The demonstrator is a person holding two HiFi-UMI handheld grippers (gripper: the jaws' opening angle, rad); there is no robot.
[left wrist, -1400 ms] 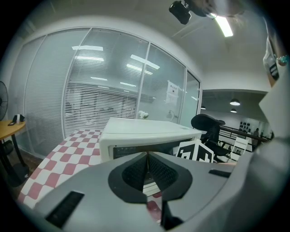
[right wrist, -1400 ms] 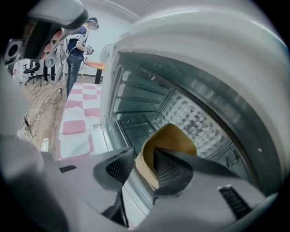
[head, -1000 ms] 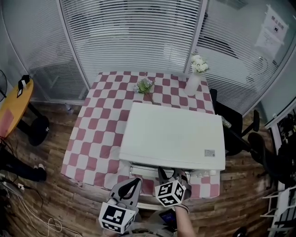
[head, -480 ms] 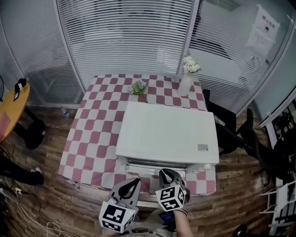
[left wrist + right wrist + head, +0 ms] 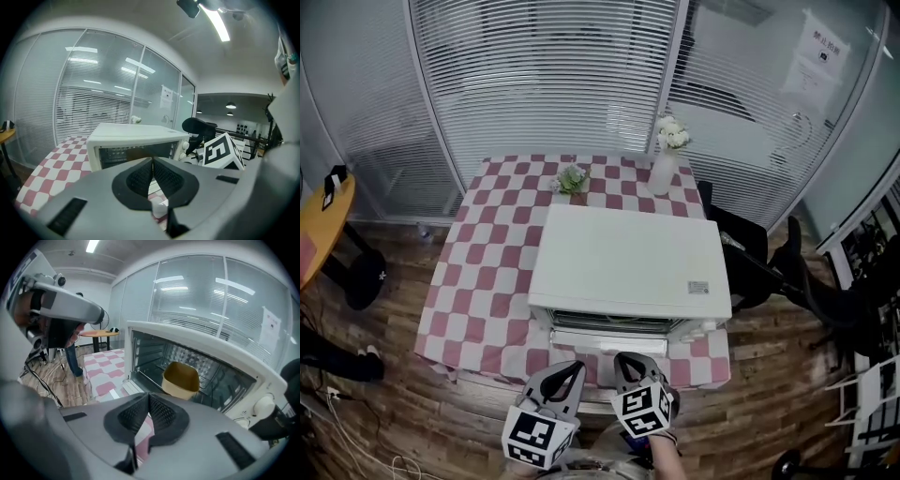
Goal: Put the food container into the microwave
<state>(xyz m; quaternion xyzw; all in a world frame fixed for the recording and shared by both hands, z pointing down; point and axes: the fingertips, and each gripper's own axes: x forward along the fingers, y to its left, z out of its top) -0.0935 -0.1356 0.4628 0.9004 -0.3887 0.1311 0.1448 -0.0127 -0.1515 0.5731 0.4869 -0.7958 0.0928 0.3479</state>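
1. Glass-walled office w/ shut blinds (image 5: pixel 544 84) and wood floor (image 5: pixel 394 394); far left, yellow round table (image 5: pixel 319 220).
2. Mid-room: table under red/white check cloth (image 5: pixel 483 272). At its back edge, small green plant (image 5: pixel 572 178), then white vase (image 5: pixel 661 173) w/ white flowers further right.
3. On cloth, right of centre: white microwave (image 5: pixel 628 262), door dropped open toward near edge, knobs (image 5: pixel 264 406) at its right end.
4. Inside microwave cavity: food container (image 5: pixel 181 379), tan, upright on wire rack, toward back; contents not visible from this angle.
5. Right of table: black chair (image 5: pixel 750 267).
6. L gripper (image 5: pixel 565 371): low in head view, just off table's near edge, aimed at microwave front, tipped slightly down. Pads pressed flat together, nothing btwn them.
7. R gripper (image 5: pixel 628 359): just beside L gripper, in front of open door, tipped down more steeply. Jaws just closed, now fully together and empty; clear of food container, which stands apart inside cavity.
8. Behind R gripper's marker cube: person's hand (image 5: pixel 661 448), at bottom edge of head view.
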